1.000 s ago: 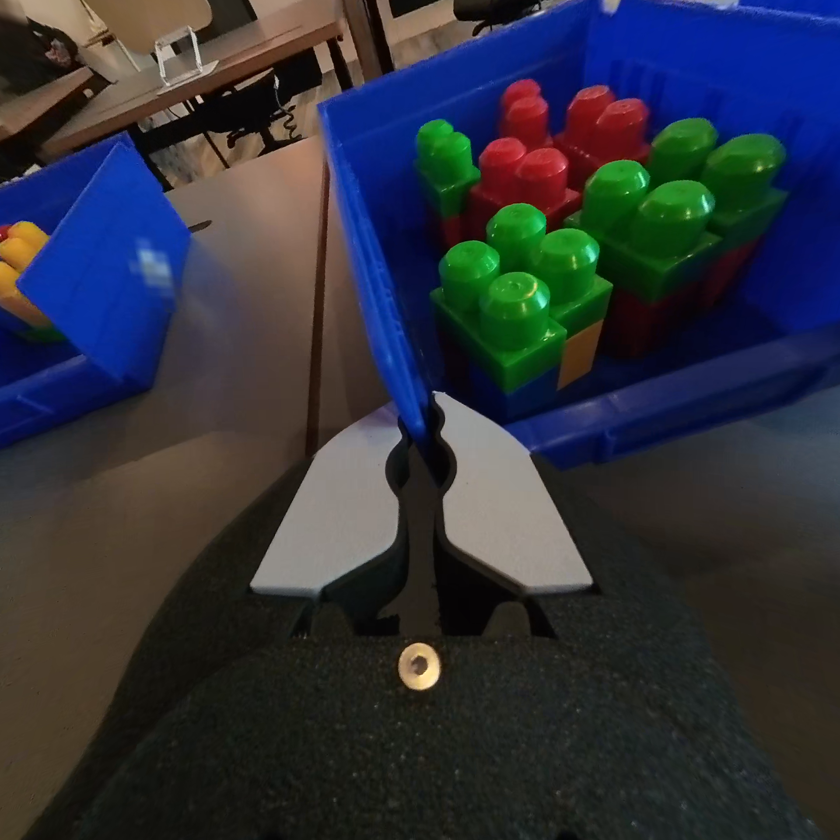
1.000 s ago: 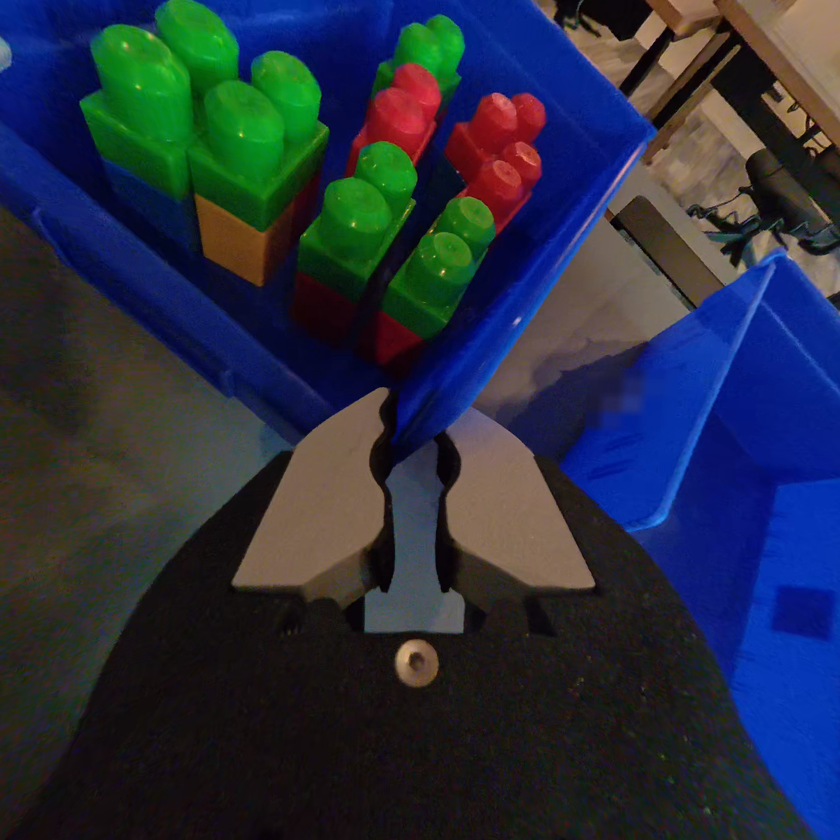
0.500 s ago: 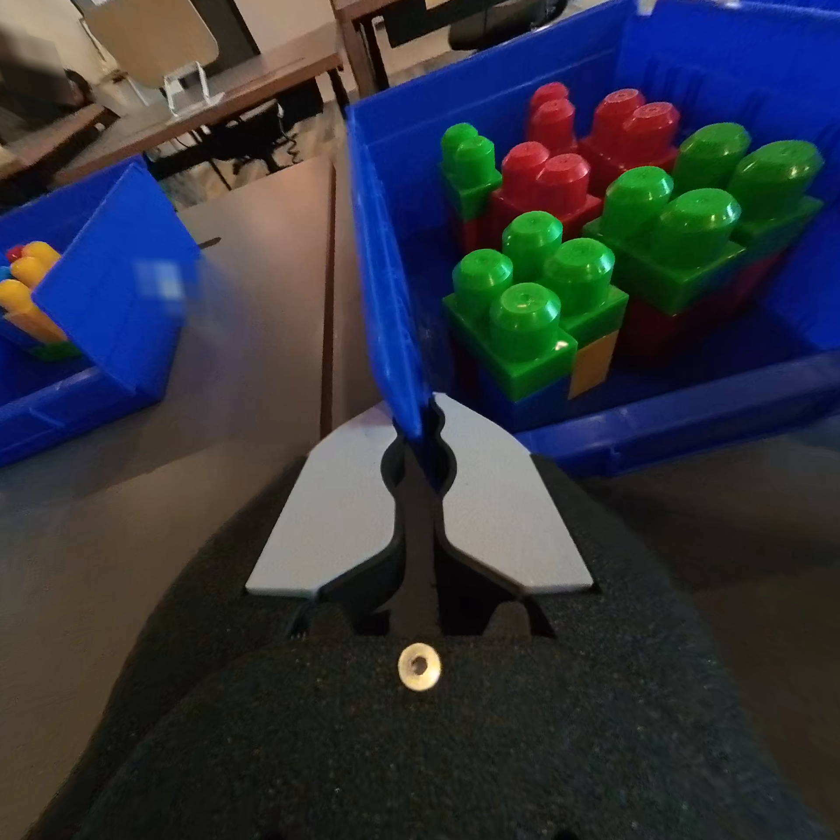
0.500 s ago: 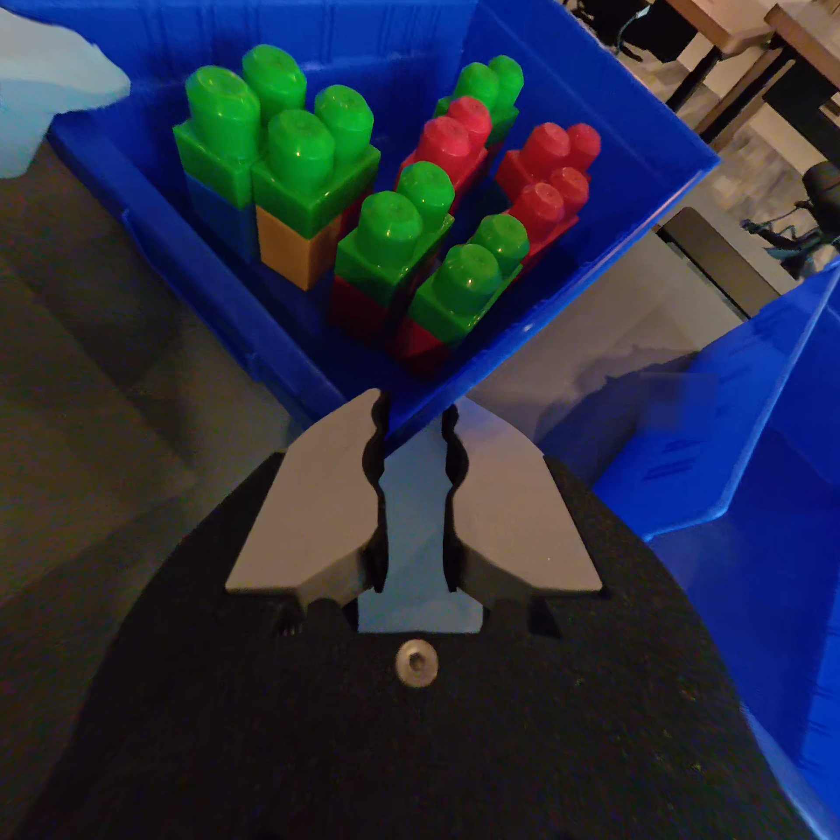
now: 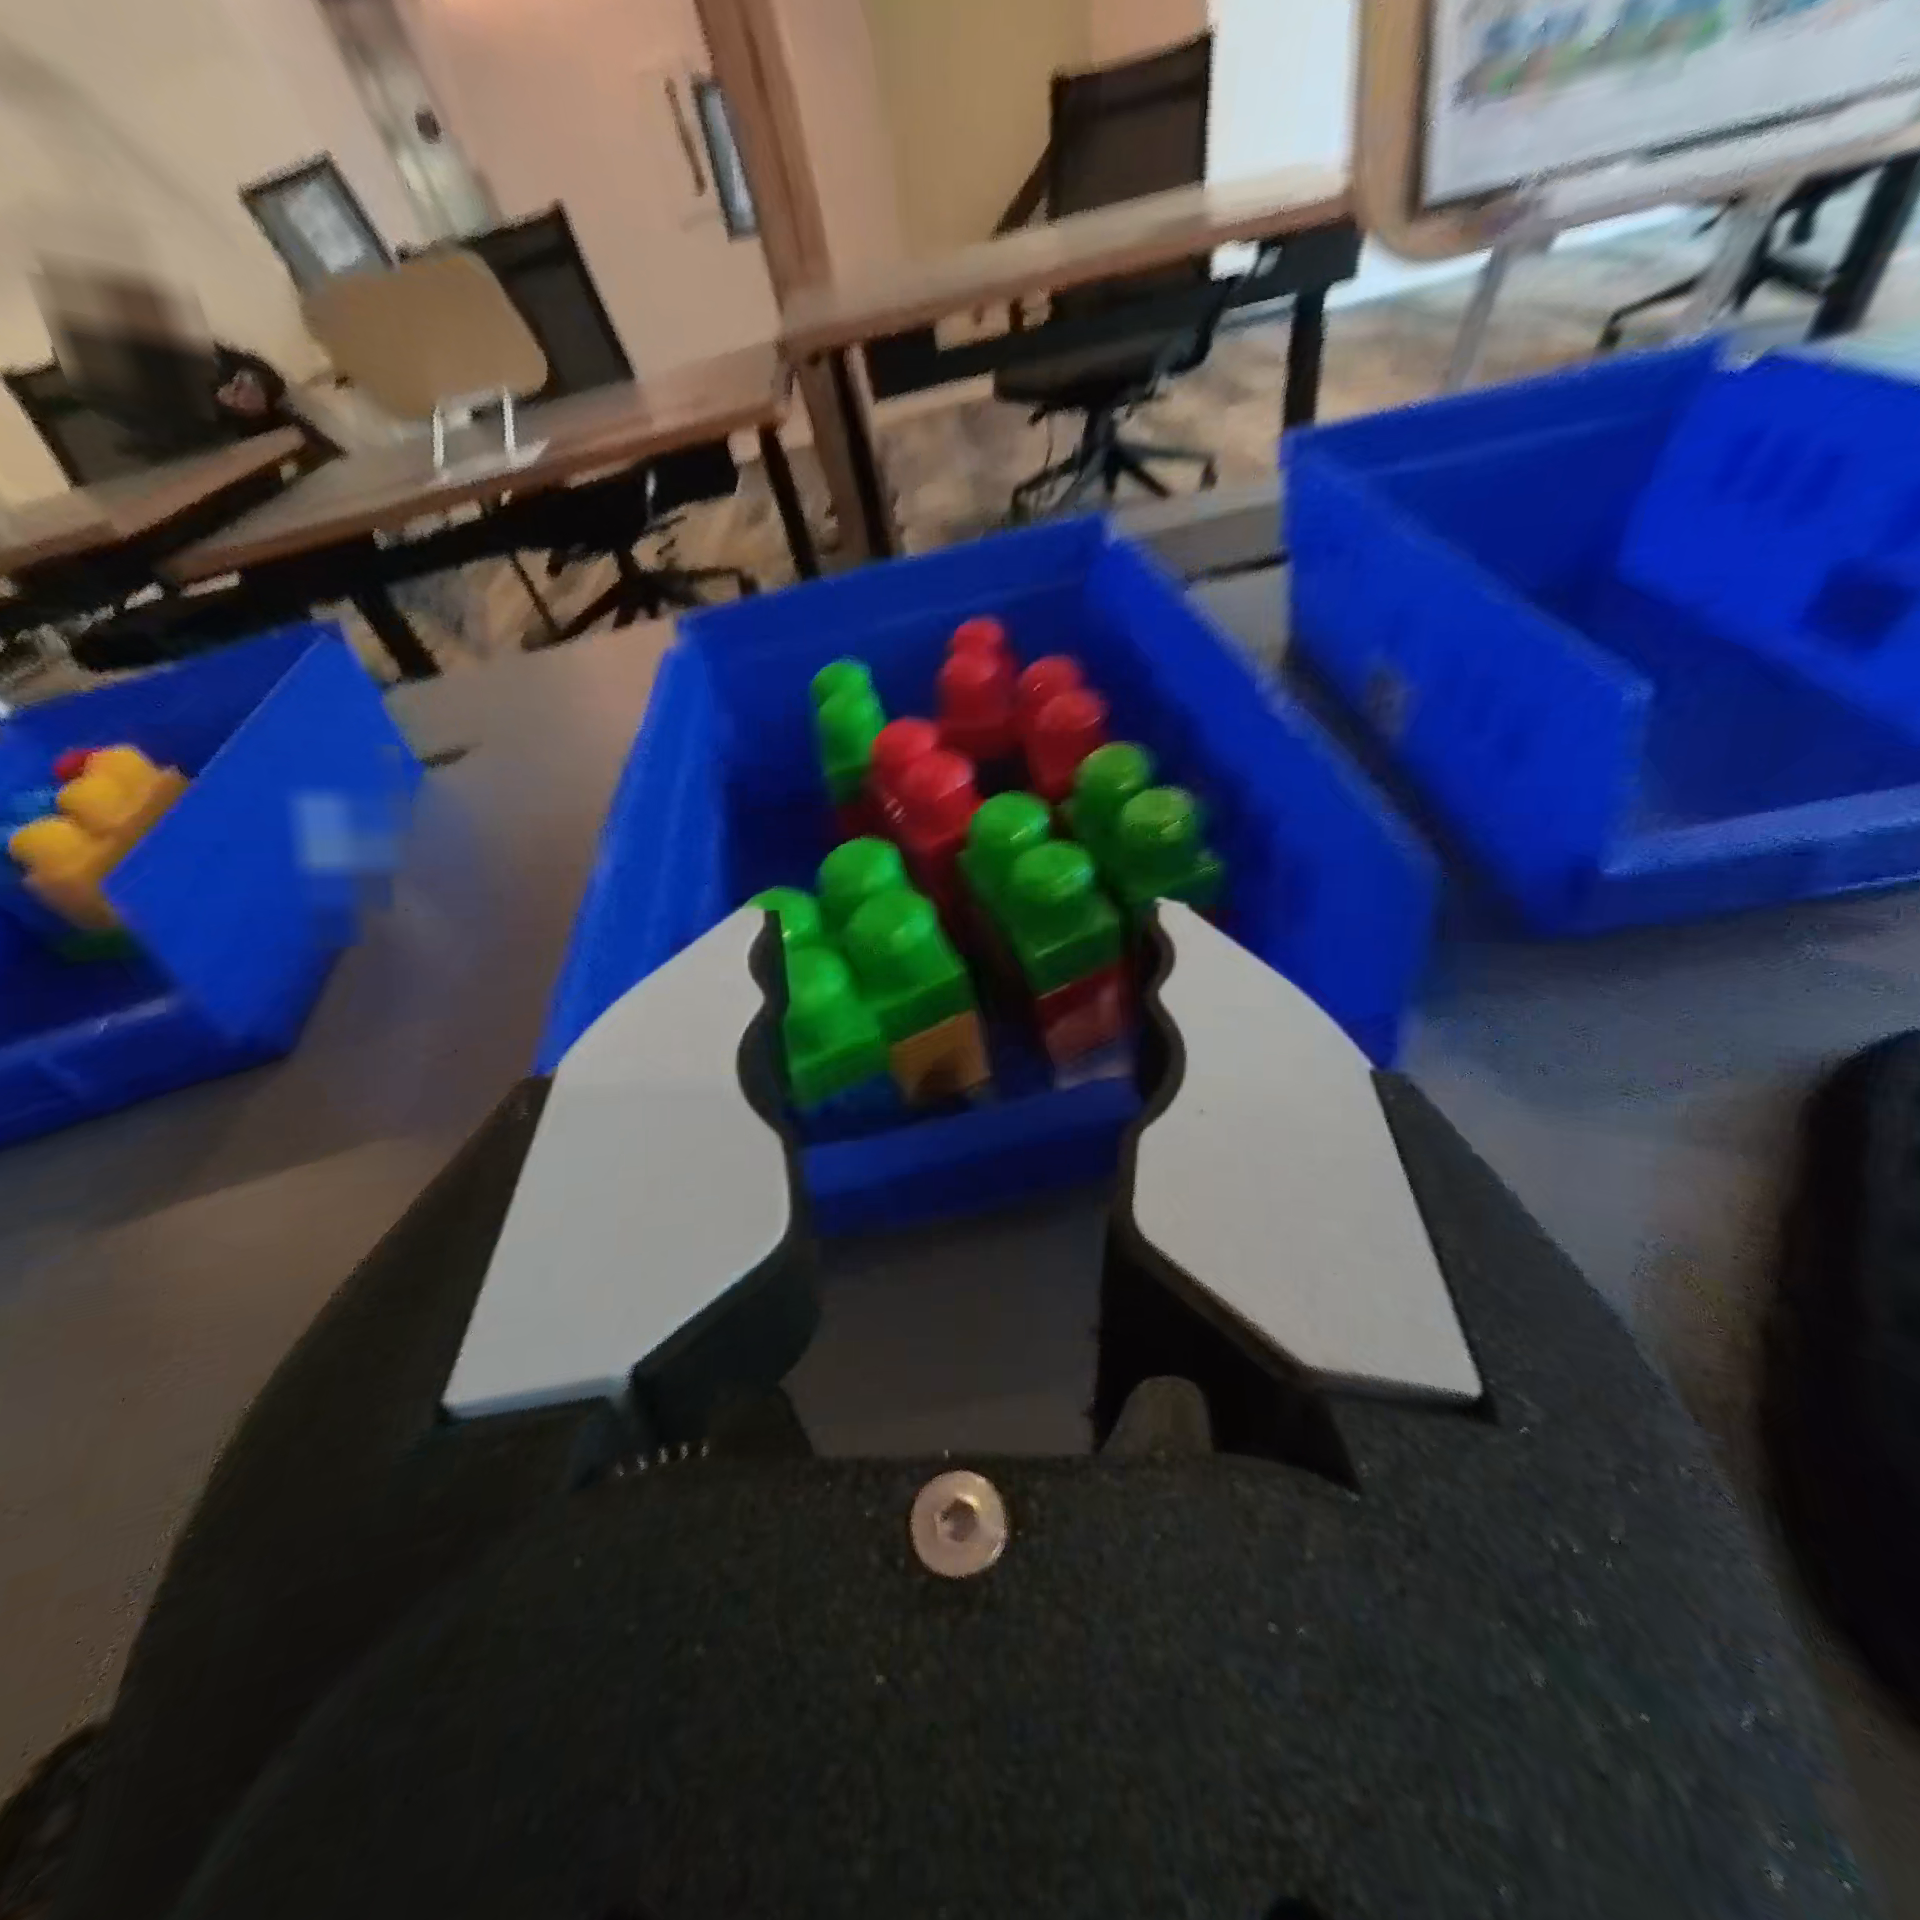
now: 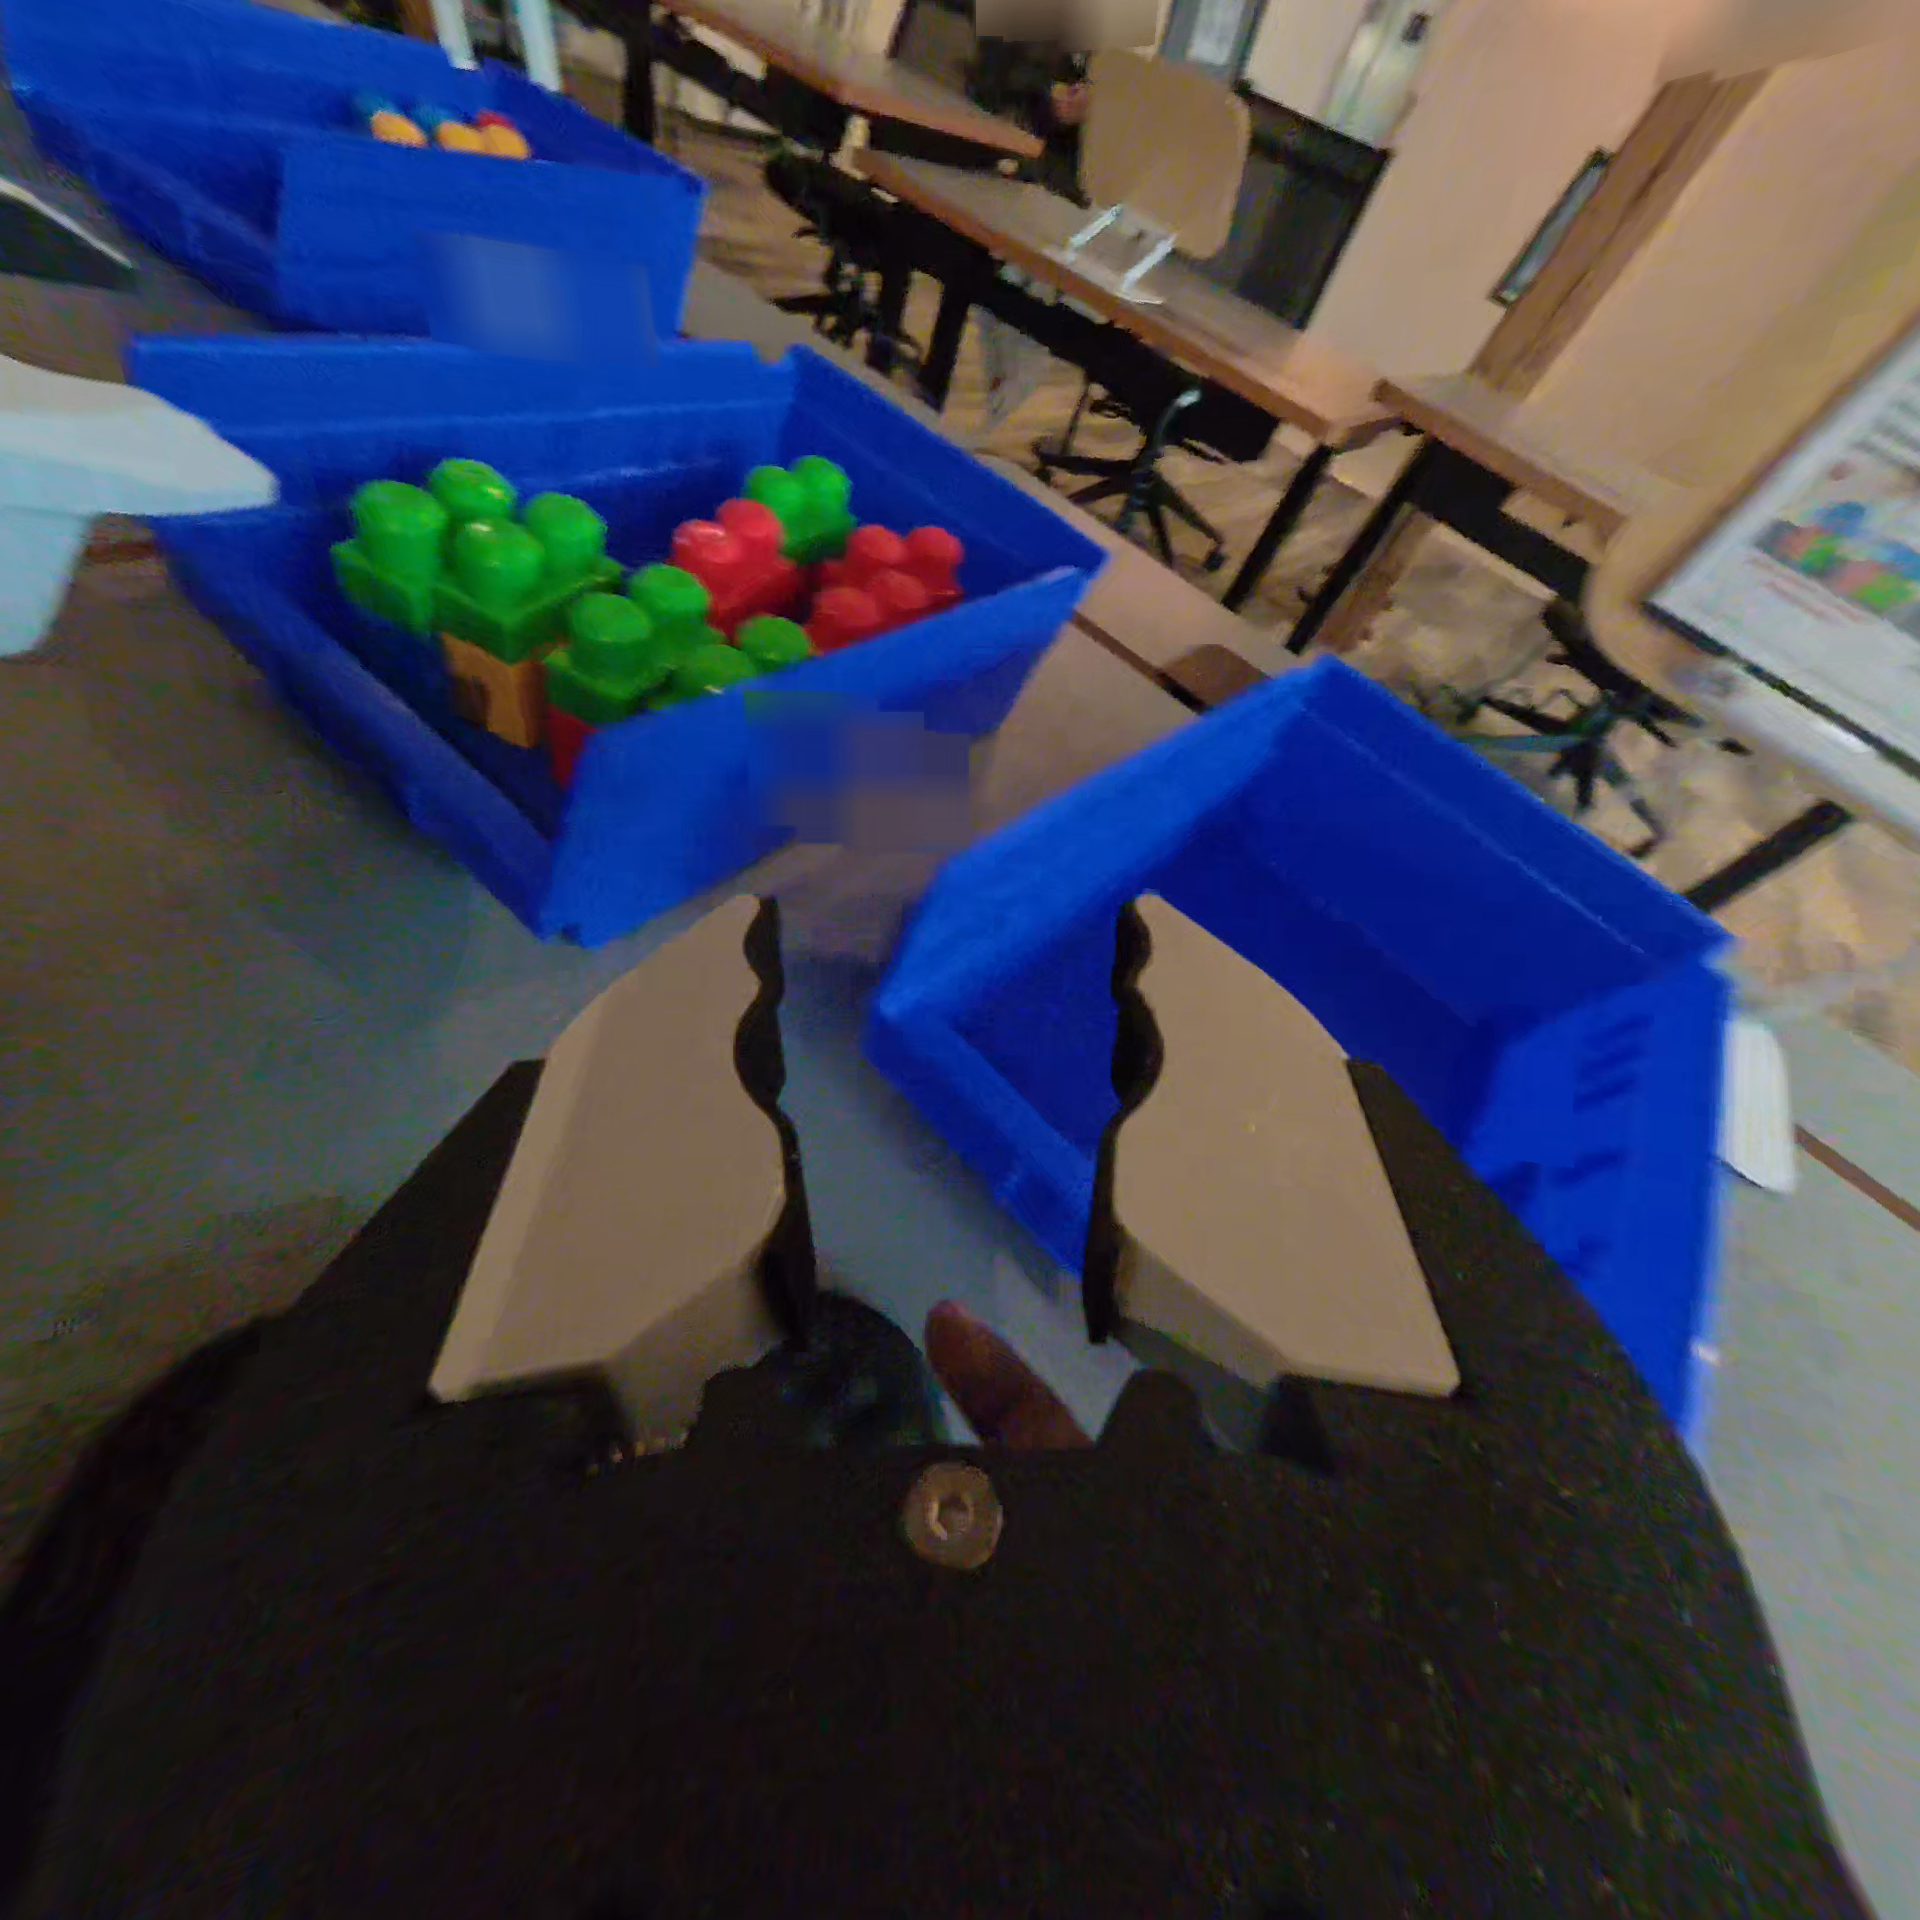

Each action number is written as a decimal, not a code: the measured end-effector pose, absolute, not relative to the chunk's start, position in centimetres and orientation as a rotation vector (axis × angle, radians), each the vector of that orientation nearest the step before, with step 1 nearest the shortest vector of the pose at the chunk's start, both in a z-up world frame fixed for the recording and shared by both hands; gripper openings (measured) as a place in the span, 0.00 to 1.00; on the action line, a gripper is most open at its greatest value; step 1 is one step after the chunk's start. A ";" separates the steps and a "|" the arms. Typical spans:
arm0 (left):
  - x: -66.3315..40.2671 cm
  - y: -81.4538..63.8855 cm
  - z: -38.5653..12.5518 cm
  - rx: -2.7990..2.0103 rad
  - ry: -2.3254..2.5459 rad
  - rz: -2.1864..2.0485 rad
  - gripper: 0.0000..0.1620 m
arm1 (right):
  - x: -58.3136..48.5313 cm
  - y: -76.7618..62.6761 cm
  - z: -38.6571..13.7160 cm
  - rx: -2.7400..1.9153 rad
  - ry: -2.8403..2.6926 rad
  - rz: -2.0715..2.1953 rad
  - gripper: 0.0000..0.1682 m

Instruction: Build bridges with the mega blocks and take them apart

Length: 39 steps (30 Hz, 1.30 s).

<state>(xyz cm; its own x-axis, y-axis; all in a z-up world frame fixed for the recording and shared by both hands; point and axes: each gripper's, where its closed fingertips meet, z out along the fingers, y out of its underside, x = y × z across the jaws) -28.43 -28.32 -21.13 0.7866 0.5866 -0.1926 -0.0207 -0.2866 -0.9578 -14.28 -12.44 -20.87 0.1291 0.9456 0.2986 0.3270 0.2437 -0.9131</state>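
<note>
A blue bin (image 5: pixel 966 1153) stands on the grey table and holds stacked mega blocks with green tops (image 5: pixel 883 956) and red tops (image 5: pixel 977 686). My left gripper (image 5: pixel 961 914) is open and empty, drawn back in front of the bin's near wall. In the right wrist view the same bin (image 6: pixel 665 800) lies to the upper left with its green blocks (image 6: pixel 488 561) and red blocks (image 6: pixel 727 551). My right gripper (image 6: pixel 945 914) is open and empty, above the table between this bin and an empty blue bin (image 6: pixel 1351 935).
A blue bin with yellow blocks (image 5: pixel 94 821) stands at the left and shows far off in the right wrist view (image 6: pixel 447 130). The empty bin (image 5: pixel 1507 727) stands at the right. Desks and office chairs stand behind the table. A fingertip (image 6: pixel 997 1382) shows under my right jaws.
Both grippers were shut on the walls of the bin with the blocks. Both have let go, opened wide and pulled back from it; the bin now rests on the table.
</note>
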 end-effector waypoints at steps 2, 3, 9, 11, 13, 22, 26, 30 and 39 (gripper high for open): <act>-25.3 -26.4 -19.8 -1.730 -0.392 0.611 0.39 | -11.9 -9.9 -20.7 -1.324 -1.341 0.687 0.36; -23.6 -25.2 -19.3 -1.711 -0.358 0.584 0.38 | -10.7 -8.6 -20.7 -1.347 -1.302 0.679 0.36; -17.4 -17.0 -22.0 -1.779 -0.262 0.439 0.33 | -5.0 -1.6 -22.7 -1.463 -1.116 0.575 0.39; -17.6 -15.0 -23.9 -1.821 -0.280 0.447 0.33 | -4.3 0.0 -23.9 -1.514 -1.091 0.567 0.40; -17.6 -13.1 -25.4 -1.844 -0.304 0.399 0.32 | -4.0 1.3 -25.5 -1.583 -1.106 0.545 0.41; -19.5 -8.7 -29.0 -1.984 -0.364 0.356 0.21 | -6.0 4.1 -29.0 -1.736 -1.182 0.530 0.23; -20.1 -8.3 -29.4 -2.040 -0.338 0.421 0.04 | -6.1 4.9 -29.1 -1.717 -1.223 0.438 0.06; -19.7 -8.1 -28.1 -2.022 -0.283 0.503 0.03 | -6.0 5.3 -27.9 -1.658 -1.215 0.445 0.05; -13.9 -5.8 -23.1 -1.939 -0.241 0.595 0.04 | -0.8 8.0 -24.3 -1.589 -1.191 0.516 0.04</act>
